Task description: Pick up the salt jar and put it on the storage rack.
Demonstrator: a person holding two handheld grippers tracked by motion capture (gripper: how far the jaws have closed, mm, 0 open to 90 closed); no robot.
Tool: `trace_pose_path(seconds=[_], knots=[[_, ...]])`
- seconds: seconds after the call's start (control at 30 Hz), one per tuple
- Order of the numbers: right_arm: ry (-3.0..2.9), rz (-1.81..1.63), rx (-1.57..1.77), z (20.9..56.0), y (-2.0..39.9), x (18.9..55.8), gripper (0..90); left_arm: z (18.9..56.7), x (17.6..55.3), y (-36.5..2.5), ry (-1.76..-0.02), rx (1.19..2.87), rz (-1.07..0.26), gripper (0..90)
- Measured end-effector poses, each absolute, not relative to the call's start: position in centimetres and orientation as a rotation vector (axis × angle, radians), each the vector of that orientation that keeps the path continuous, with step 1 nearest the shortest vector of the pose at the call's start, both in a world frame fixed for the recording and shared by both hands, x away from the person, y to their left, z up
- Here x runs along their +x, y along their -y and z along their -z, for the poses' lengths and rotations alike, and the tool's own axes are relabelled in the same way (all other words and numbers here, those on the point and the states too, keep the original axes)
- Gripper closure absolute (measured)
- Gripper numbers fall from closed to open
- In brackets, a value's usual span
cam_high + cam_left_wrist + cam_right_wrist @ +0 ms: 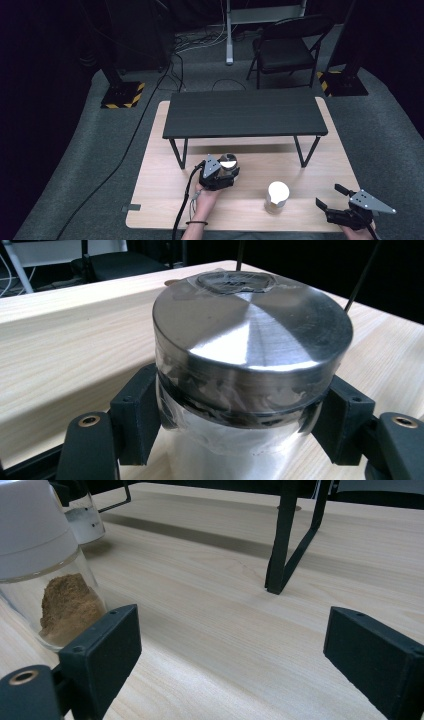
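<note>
A clear jar with a shiny metal lid (250, 335) stands on the wooden table (165, 200), just in front of the black shelf's left leg. My left gripper (226, 175) is shut on this jar (229, 162), its black pads (137, 412) pressing both sides just below the lid. A second jar with a white cap and brown powder (277, 196) stands near the table's front edge. Wide open, my right gripper (330, 196) rests at the front right corner, with nothing between its pads (107, 650). The powder jar (50, 575) is to its left in the right gripper view.
A low black shelf (245, 112) on thin metal legs (285, 535) spans the back half of the table. Beyond the table are a black chair (287, 47), cables on grey carpet and two stands with yellow-black bases (122, 94).
</note>
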State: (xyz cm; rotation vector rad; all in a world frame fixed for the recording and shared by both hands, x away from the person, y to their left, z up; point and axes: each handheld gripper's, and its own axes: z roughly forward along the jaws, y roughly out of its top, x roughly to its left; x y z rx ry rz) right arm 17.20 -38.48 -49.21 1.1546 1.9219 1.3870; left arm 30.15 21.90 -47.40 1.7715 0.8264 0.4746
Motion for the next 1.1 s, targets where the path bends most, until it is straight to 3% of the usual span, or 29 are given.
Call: trace_pose_path(seconds=[1.1], knots=[[-1.925,-1.388,1.157,49.2,38.5,17.3,6.8,38.7,30.0,-23.3,-0.751,1.809,-0.464,30.1]])
